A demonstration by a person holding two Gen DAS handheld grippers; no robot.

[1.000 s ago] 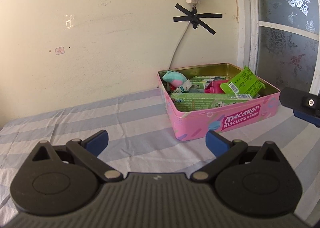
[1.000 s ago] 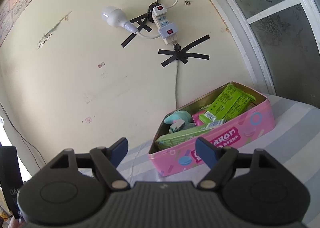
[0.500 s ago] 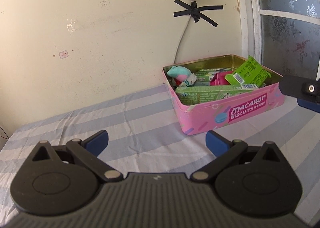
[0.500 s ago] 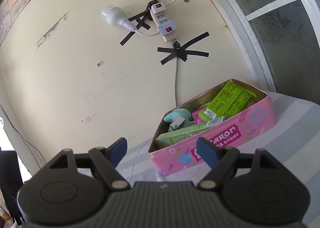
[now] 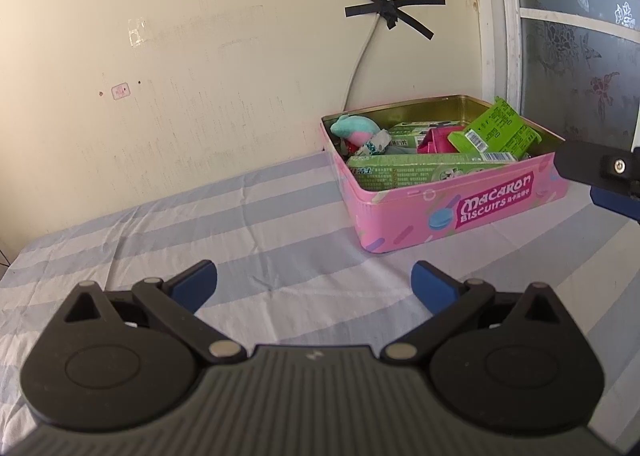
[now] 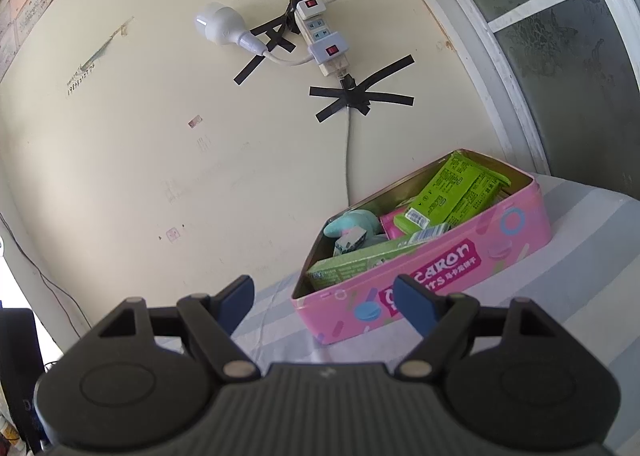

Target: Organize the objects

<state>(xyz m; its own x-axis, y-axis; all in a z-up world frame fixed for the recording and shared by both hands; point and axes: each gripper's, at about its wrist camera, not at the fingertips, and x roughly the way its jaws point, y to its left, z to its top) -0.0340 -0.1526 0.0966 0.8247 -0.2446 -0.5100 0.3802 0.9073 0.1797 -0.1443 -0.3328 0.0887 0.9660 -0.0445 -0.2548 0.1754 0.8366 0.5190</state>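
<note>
Facing a cream wall, both hand-held grippers hovered over a counter covered in a blue-and-white striped cloth. The one thing to organize was a single pink biscuit tin, lidless and resting on the cloth against the wall, beside a frosted glass door.

From the left gripper the tin lay ahead and off to the right, well apart from the fingers. From the right gripper it lay straight ahead and slightly right, near the fingers but not touching them. The right gripper appeared the nearer of the two; one of its fingers showed at the right edge of the left view, just beside the tin's right end. The tin's long side ran across the left view and slanted up toward the right in the right view.

Both pairs of fingers were spread wide, with nothing between them.

Inside the tin, counted as far as visible: one teal and pink plush toy in the left corner, one long green box lying along the front wall, one large green packet tilted toward the right end, something magenta in the middle. More green packaging sat behind; its count could not be told. Nothing loose lay on the visible cloth, so the tidying looked largely done.
</note>
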